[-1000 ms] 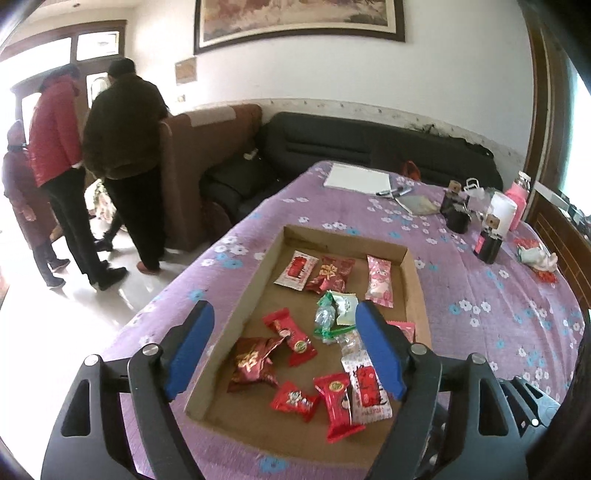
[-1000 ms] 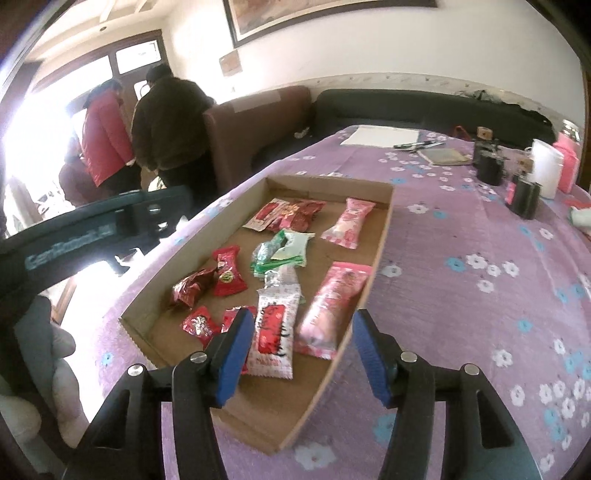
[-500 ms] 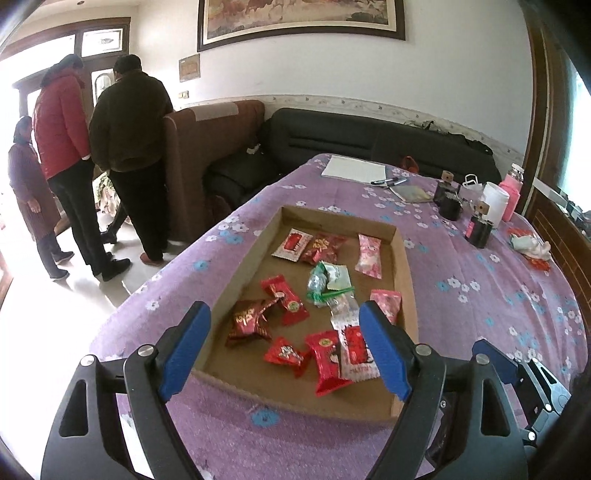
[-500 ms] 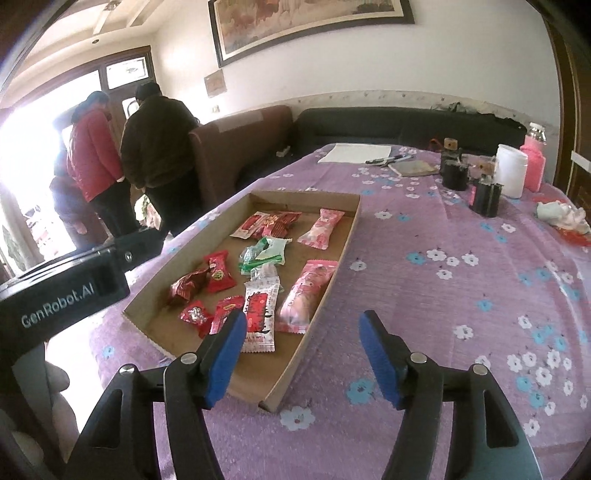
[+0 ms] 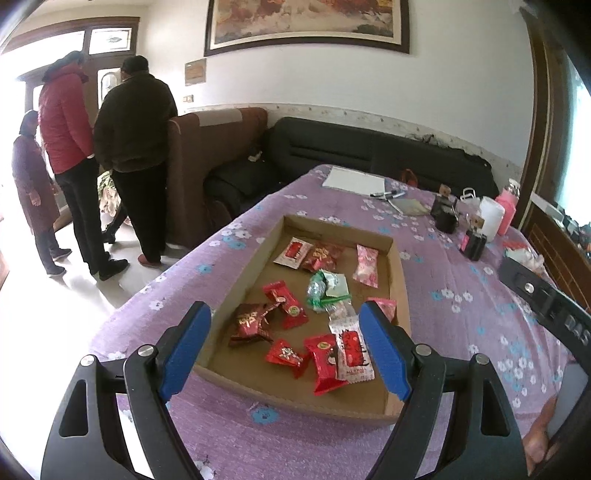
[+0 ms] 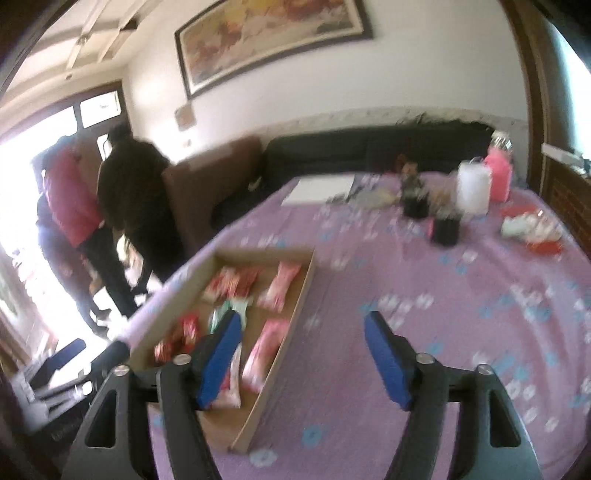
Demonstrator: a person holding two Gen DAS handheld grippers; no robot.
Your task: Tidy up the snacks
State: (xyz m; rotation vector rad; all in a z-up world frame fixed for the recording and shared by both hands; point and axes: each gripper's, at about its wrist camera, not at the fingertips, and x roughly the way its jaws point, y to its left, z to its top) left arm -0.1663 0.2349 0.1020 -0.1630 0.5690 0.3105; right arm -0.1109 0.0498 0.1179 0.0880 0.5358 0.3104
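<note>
Cardboard tray [image 5: 397, 266], shallow and open-topped, lying flat on the purple flowered cloth [image 5: 461, 295] with the snacks [image 5: 317, 306] all inside it: red packets toward the near end, a green-and-white one [image 5: 328, 290] about the middle, pink ones [image 5: 365, 265] along the right wall and toward the far end, a red-and-white sachet [image 5: 352, 349] near the front. Scattered loosely rather than in rows, some overlapping, so could be either sorted into the tray already or waiting to be arranged within it. Probably very light, crinkly and slick in their wrappers, soft inside, likely to slide on the card if nudged; best pinched at a flat sealed end or across the narrow middle, gently enough not to crush. Left gripper [image 5: 284, 345] held above the near end of the tray, blue pads spread wide, nothing between them. Right gripper [image 6: 301, 354] likewise spread wide and holding nothing, over the tray's right wall and the bare cloth beside it; that view blurred. Cloth soft and slightly rumpled, giving little grip to the tray. Farther up the table [image 5: 258, 424], well apart from the tray, white paper [image 5: 352, 179], pens, dark cups [image 5: 445, 221], a white container [image 5: 489, 219] and a pink bottle [image 5: 506, 208]. Beyond, a black sofa [image 5: 369, 151], a brown chair back [image 5: 207, 155], a framed picture [image 5: 306, 22] on a white wall, and three people [image 5: 129, 147] standing by a bright doorway.
</note>
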